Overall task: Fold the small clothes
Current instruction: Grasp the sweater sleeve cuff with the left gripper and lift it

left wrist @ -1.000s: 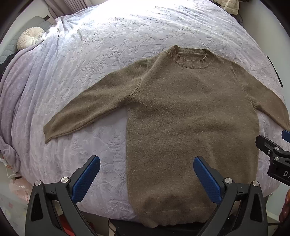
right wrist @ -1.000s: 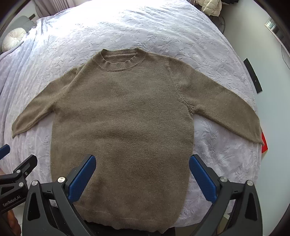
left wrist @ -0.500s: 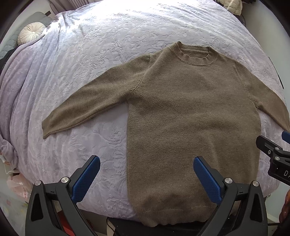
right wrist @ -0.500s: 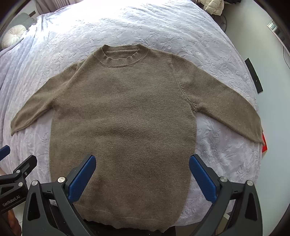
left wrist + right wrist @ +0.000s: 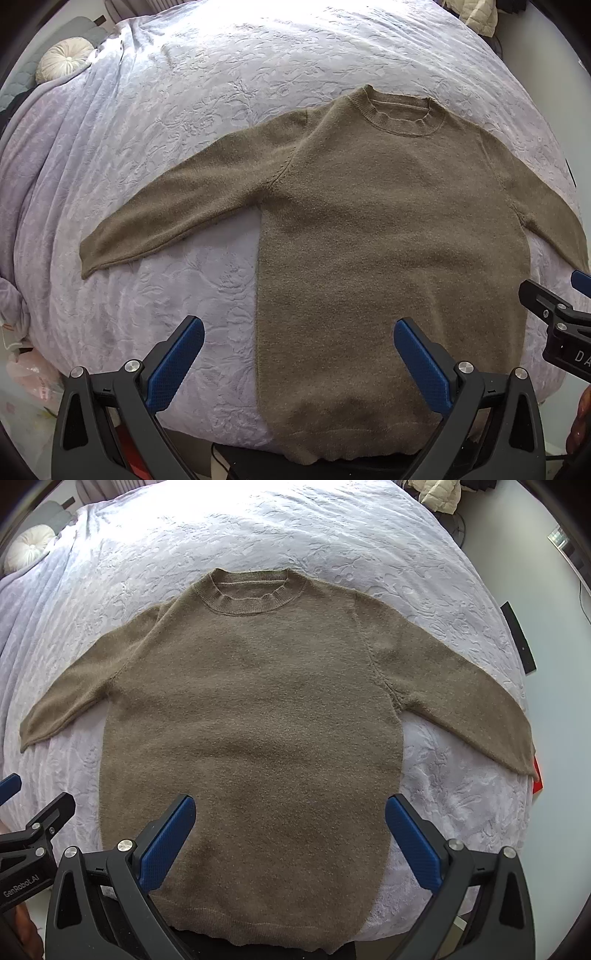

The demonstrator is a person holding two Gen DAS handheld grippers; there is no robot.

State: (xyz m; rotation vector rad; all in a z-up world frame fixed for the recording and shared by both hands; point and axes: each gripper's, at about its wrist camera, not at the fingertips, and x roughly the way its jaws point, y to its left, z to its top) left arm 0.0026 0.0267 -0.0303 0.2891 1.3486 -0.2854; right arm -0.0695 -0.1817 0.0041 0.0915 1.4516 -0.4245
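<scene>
A brown knit sweater (image 5: 388, 236) lies flat, front up, on a lilac quilted bed (image 5: 177, 110), collar far, hem near, both sleeves spread out to the sides. It also shows in the right wrist view (image 5: 251, 716). My left gripper (image 5: 299, 362) is open and empty, held above the sweater's lower left part. My right gripper (image 5: 290, 838) is open and empty, above the sweater's lower middle. Each gripper shows at the edge of the other's view: the right gripper (image 5: 554, 317) and the left gripper (image 5: 29, 830).
A round white cushion (image 5: 62, 62) lies at the bed's far left corner. A pale jacket (image 5: 439, 494) lies beyond the far right corner. A dark flat bar (image 5: 519, 635) lies on the floor right of the bed (image 5: 369, 546). The bed's near edge runs under the sweater's hem.
Both grippers have moved slightly forward and lower towards the sweater, which now looks larger and lower in the frames. The sweater itself has not moved. Both stay open.
</scene>
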